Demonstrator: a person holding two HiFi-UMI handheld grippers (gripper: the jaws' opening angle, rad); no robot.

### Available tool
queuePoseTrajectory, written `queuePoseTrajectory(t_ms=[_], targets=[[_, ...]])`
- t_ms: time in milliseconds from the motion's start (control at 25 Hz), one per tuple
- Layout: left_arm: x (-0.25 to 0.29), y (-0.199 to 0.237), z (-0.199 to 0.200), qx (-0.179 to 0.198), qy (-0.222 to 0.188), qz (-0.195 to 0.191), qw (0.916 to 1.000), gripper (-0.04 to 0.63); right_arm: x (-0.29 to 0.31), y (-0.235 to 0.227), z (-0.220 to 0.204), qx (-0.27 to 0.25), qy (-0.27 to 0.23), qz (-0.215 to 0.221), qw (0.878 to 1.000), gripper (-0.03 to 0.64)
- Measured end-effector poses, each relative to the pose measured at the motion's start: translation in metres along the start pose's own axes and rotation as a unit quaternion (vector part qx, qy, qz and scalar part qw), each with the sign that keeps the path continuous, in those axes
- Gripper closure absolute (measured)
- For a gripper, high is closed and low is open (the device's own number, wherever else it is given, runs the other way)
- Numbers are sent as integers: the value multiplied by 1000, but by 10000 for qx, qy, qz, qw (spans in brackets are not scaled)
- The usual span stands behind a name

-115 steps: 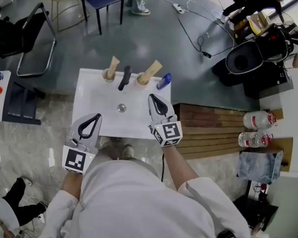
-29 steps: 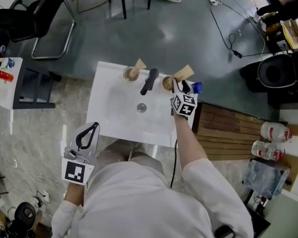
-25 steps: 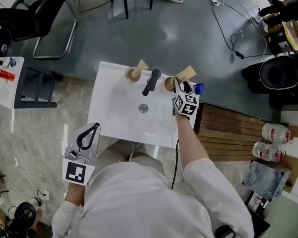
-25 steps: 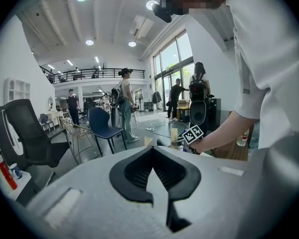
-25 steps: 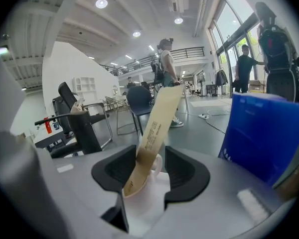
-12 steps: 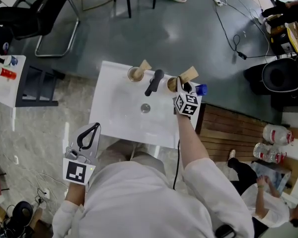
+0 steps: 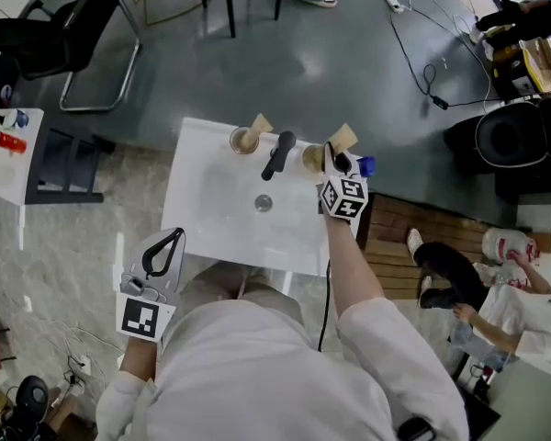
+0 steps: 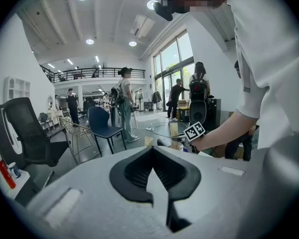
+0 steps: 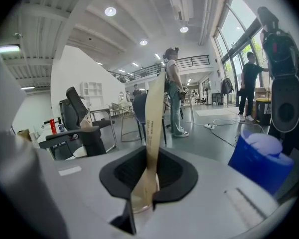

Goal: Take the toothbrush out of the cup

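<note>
- Nearest the person, well short of the tap and off the near left corner of the white basin, the left gripper is held with its tongs pressed together and nothing between them. No change is seen there against the earlier head views.
- The right gripper, seen at the basin's near edge a few seconds ago, has been carried out to the cup standing just right of the tap.
- Its tongs, wide a second ago, are now narrow and closing. In the right gripper view the toothbrush, a flat tan wrapped strip, is seen upright between them, and both tips appear to be against it.
- The toothbrush is still in that cup. Its upper end is seen above the rim, on the far side of the gripper.
- The grasp is therefore judged made or nearly made. A straight lift clear of the rim is what remains.
- Left of the tap, a second cup with its own tan strip is left untouched.
- A blue object lies just right of the gripper, close enough to be knocked.
- Well right of the tap, on the floor, a person not there a second ago has come into view.
</note>
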State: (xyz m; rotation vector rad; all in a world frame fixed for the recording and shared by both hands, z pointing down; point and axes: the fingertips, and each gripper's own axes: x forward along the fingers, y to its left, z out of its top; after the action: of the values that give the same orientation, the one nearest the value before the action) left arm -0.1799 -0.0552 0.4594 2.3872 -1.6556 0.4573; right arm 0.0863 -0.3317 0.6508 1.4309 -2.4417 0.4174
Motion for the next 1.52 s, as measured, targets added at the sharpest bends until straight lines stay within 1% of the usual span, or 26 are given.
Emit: queuePoseTrajectory(t_ms=[480, 1040, 1520], targets=[[22, -4, 0, -35, -165, -174, 9997, 589, -39, 27, 54, -238, -548, 328, 9977, 572], [47, -13, 10, -36, -407, -360, 9985, 589, -102, 52, 110, -550, -970, 552, 9922, 572], [65, -20, 4, 13, -477, -455, 9978, 589, -165, 78, 142, -706, -1276, 787, 9862, 572]])
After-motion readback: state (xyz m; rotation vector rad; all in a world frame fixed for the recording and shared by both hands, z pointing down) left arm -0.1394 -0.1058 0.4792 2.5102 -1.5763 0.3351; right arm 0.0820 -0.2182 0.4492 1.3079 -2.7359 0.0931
